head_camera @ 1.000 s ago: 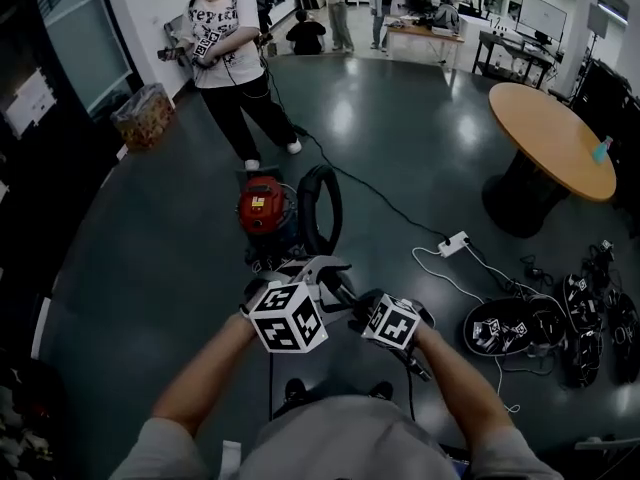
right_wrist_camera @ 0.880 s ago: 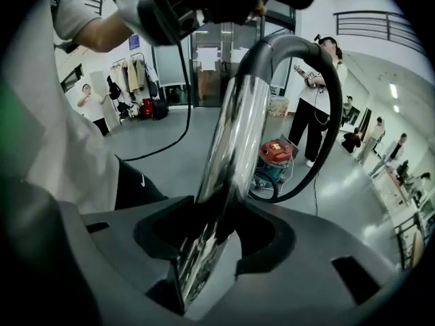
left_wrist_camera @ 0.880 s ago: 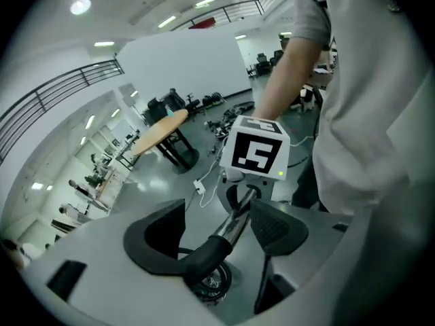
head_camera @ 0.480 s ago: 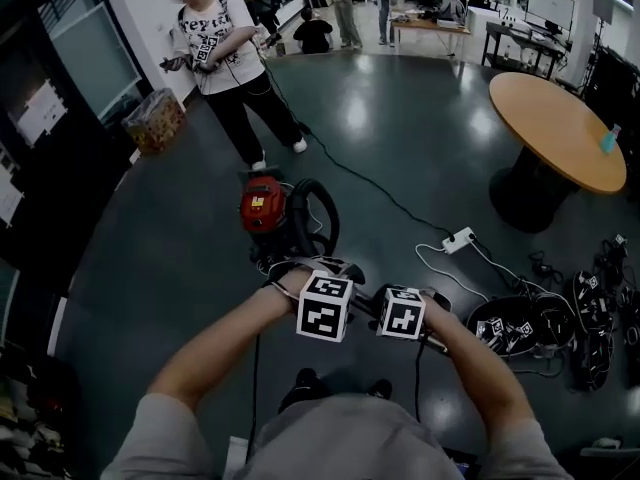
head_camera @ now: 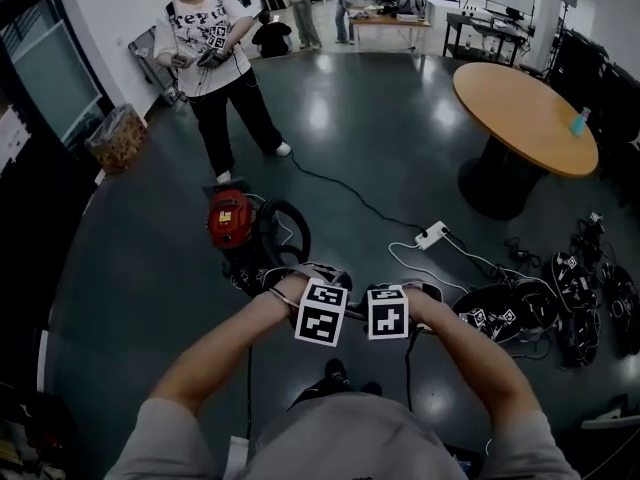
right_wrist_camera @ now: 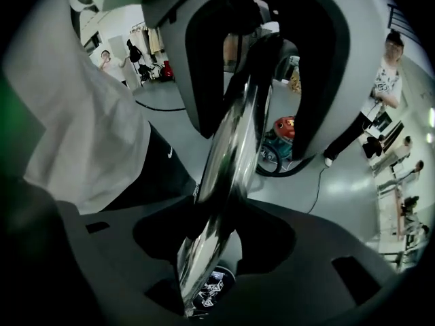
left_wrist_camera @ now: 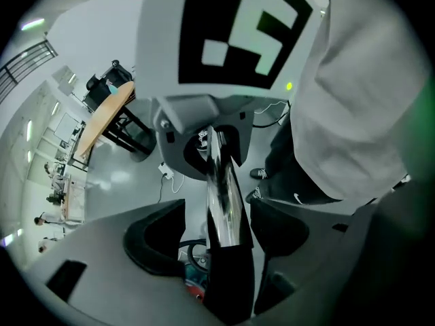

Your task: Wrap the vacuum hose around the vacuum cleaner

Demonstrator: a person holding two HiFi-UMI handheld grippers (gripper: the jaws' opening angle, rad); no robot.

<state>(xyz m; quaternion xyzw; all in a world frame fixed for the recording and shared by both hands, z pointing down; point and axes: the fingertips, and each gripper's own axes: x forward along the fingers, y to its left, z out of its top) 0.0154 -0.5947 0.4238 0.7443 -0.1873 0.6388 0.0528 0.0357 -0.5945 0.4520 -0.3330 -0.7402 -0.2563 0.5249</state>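
Chrome shows clearly only in the two gripper views. The left gripper view has the chrome wand [left_wrist_camera: 224,189] running between the jaws of the left hand-held gripper [left_wrist_camera: 217,233]. The right gripper view has the same wand passing between the jaws of the right hand-held gripper [right_wrist_camera: 216,233]. Both pairs of jaws stand wide, yet they are closed on the wand and carry it clear of the floor [head_camera: 150,268].

The head view hides that grip behind the left marker cube [head_camera: 322,313] and the right marker cube [head_camera: 387,312], which sit side by side. It gives the layout instead.

Counted in the head view, there are:
- two hand-held grippers
- one red vacuum cleaner [head_camera: 230,218]
- one black vacuum hose [head_camera: 304,233], curled in a single loop
- one round wooden table [head_camera: 520,118], bearing one blue bottle [head_camera: 579,122]
- one white power strip [head_camera: 432,235]
- one person [head_camera: 215,58] standing close by

The vacuum cleaner stands on the floor near the grippers, at their 10 o'clock. The hose loop is at the cleaner's 3 o'clock side, between the cleaner and the grippers. The table lies well apart at 1 o'clock, with the power strip on the floor nearer on the same line. The person stands at 11 o'clock, beyond the cleaner. A heap of spare grippers [head_camera: 540,313] lies at 3 o'clock, too tangled to count.
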